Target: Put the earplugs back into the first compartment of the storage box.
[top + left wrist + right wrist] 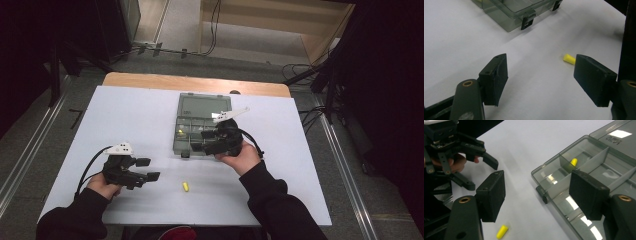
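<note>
A: Status of left gripper (148, 169)?
B: Jaws apart, nothing between; rested low over white table (125, 115), near yellow plug (185, 187).
A: Right gripper (202, 140)?
B: Jaws wide, nothing gripped; hovered at near edge of open grey organizer box (200, 125). Second yellow plug (573, 161) lay in a compartment.

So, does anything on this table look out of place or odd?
One small yellow piece lies loose on the white table, outside the open compartment box, while a matching yellow piece sits in one compartment. Both the left gripper and right gripper are open and empty. Nothing looks damaged.
</note>
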Action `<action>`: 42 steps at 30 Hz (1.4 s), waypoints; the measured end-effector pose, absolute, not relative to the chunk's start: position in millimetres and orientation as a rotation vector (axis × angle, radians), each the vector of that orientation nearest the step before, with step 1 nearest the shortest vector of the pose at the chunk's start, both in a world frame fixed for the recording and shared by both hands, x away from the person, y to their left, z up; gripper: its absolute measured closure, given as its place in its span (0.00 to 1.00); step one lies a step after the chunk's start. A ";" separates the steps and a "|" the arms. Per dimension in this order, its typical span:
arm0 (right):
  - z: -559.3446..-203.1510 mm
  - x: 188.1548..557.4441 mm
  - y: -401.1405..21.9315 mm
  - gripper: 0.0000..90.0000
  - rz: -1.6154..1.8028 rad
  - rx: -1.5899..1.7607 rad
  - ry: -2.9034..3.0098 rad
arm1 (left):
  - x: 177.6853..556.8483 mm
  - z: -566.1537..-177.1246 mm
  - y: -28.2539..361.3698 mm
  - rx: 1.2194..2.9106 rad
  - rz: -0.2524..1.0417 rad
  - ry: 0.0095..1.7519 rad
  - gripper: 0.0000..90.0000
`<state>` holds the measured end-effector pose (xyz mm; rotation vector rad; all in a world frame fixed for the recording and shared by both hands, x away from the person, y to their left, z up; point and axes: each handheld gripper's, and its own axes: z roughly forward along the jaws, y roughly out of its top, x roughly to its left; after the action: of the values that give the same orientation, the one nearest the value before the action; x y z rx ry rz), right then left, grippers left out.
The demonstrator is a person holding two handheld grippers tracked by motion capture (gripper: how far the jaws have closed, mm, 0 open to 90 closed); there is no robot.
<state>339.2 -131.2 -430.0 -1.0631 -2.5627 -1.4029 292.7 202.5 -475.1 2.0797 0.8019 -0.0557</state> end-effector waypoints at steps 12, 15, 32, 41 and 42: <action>-446.4 325.3 -120.9 0.31 -1.340 -1.044 -2.576 | 292.9 -475.3 201.9 2.088 -0.064 0.801 0.30; -449.8 323.0 -118.6 0.31 -1.325 -1.044 -2.574 | 292.9 -475.2 201.9 2.089 -0.064 0.801 0.31; -473.2 312.3 -106.8 0.32 -1.230 -1.039 -2.611 | 292.9 -475.3 202.0 2.093 -0.062 0.799 0.31; -484.8 305.0 -99.9 0.33 -1.182 -1.021 -2.620 | 292.9 -475.3 202.1 2.095 -0.063 0.799 0.31; -485.8 304.3 -99.1 0.33 -1.182 -1.020 -2.620 | 292.9 -475.3 202.1 2.095 -0.063 0.798 0.31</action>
<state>304.3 -99.1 -485.8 -1.0199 -2.6200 -1.1823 292.9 202.1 -475.3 2.0948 0.7981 -0.0625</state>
